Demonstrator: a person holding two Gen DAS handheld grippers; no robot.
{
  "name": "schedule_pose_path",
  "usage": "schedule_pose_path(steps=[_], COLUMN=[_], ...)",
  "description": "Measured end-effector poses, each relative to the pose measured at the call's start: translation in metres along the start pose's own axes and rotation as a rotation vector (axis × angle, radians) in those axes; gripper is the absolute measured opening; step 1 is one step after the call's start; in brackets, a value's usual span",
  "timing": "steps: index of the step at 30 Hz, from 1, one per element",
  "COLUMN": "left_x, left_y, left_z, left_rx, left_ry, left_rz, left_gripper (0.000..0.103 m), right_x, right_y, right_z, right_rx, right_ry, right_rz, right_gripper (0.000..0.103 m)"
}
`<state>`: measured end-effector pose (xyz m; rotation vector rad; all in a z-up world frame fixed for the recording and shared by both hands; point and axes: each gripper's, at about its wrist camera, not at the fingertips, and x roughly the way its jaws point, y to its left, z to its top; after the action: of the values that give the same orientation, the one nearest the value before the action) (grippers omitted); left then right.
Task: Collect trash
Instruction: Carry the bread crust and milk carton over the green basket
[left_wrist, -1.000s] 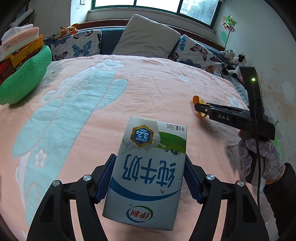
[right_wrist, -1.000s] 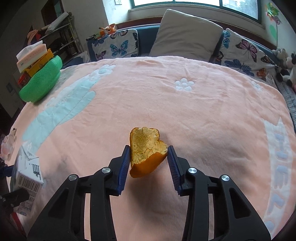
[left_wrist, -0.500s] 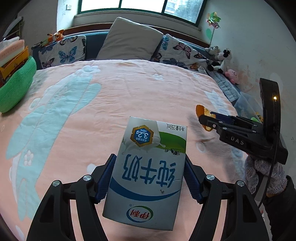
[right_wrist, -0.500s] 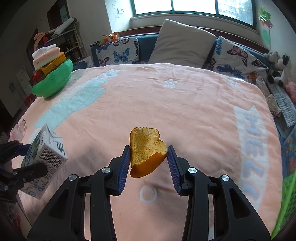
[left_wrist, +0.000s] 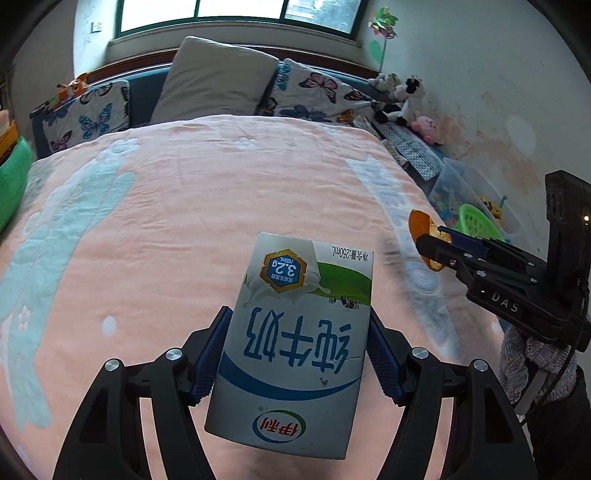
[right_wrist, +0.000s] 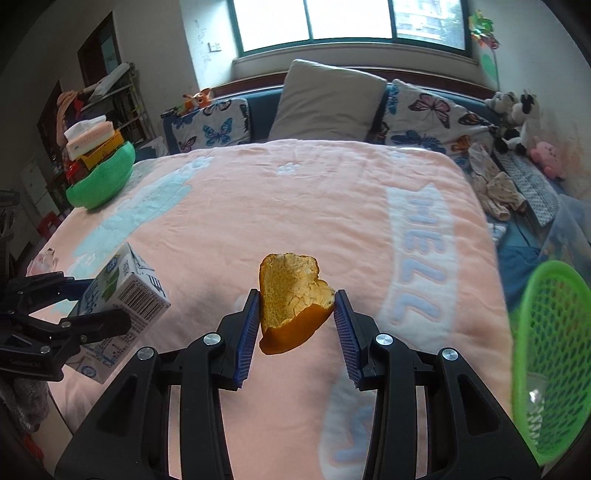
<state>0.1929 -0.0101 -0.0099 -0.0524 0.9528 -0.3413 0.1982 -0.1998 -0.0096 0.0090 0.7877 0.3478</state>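
Currently carrying: left jaws clamp milk carton (left_wrist: 295, 332), right jaws orange peel (right_wrist: 291, 299); next, green basket (right_wrist: 550, 354) at three o'clock.

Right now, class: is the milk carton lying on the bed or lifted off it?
Lifted: the left tongs grip the milk carton above the bedspread.

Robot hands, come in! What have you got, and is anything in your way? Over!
Left gripper shut on milk carton. Right gripper shut on orange peel. Both above bed. Green basket to the right, path clear.
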Motion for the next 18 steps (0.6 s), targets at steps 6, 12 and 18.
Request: schedule_pose_path(steps=[6, 12, 18], left_x=[0.009, 0.018, 0.029], left_y=[-0.040, -0.078, -0.115], left_z=[0.007, 0.015, 0.023], left_rx=[0.055, 0.102, 0.145], left_ry=[0.006, 0.015, 0.028], left_rz=[-0.044, -0.090, -0.130], left_gripper=[0.067, 0.067, 0.067], right_x=[-0.035, -0.067, -0.093], right_y=[-0.043, -0.090, -0.137], right_z=[-0.017, -0.035, -0.051], right_rx=[0.063, 0.127, 0.190], right_ry=[-0.030, -0.049, -0.055], right_rz=[-0.070, -0.157, -0.248], right_gripper=[0.041, 0.041, 0.041])
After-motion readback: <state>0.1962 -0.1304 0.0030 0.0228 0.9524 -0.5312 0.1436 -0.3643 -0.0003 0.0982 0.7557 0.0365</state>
